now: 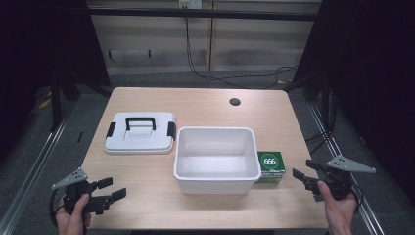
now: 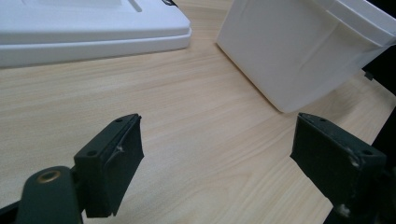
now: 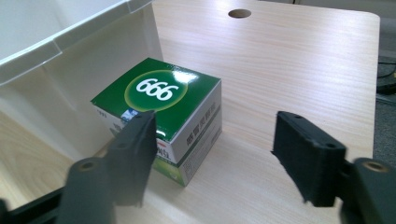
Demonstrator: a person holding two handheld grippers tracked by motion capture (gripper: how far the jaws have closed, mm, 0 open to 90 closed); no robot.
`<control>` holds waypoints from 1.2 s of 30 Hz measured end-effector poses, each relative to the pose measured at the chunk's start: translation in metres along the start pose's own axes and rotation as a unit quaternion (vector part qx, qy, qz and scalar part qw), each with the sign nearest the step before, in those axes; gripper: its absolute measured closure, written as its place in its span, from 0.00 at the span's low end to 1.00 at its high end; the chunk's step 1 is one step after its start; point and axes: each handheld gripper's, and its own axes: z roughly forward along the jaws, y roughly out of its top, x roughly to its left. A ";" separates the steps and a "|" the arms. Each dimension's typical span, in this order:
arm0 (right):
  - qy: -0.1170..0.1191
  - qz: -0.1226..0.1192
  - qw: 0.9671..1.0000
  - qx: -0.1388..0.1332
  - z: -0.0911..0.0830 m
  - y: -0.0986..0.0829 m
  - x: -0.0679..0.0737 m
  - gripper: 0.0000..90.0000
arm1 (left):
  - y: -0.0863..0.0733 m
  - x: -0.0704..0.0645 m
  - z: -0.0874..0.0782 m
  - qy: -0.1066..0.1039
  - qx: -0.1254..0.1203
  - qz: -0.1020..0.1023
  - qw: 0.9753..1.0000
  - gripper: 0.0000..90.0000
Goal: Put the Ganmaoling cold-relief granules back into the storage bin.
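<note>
From above, our right gripper hangs wide open and empty just right of the green box, which sits against the white bin; our left gripper, also open, waits well apart. Left gripper view: bare table, bin wall ahead. Right gripper view: the box lies ahead and left, open tabletop on its right for the approach.
</note>
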 end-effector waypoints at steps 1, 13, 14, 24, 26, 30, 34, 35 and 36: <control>0.000 0.000 1.000 0.000 0.000 0.000 0.000 0.32 | 0.000 0.000 0.000 0.000 0.000 0.000 1.000 0.18; 0.091 -0.003 0.995 0.033 0.007 0.002 0.000 0.16 | -0.001 0.001 0.000 0.001 0.002 -0.002 1.000 0.18; 0.120 -0.029 0.992 0.034 0.005 0.009 0.000 0.16 | 0.000 0.000 0.001 0.001 0.001 -0.002 1.000 0.18; 0.129 -0.088 0.987 0.039 0.002 0.030 0.009 0.15 | -0.001 0.000 0.000 0.001 -0.001 -0.003 1.000 0.18; 0.140 -0.092 0.985 0.035 0.002 0.034 0.008 0.15 | -0.001 0.000 0.001 0.001 0.003 -0.001 1.000 0.18; 0.166 -0.116 0.978 0.056 0.004 0.046 0.011 0.18 | -0.001 0.000 0.000 0.002 0.001 -0.001 1.000 0.18; 0.157 -0.139 0.976 0.058 0.005 0.058 0.015 0.17 | -0.001 0.000 0.000 0.002 0.000 -0.002 1.000 0.18; 0.148 -0.148 0.976 0.061 0.006 0.063 0.016 0.15 | -0.001 0.000 0.000 0.001 0.001 -0.002 1.000 0.18; 0.145 -0.151 0.976 0.061 0.006 0.067 0.017 0.15 | -0.001 0.000 0.000 0.002 0.001 0.000 1.000 0.18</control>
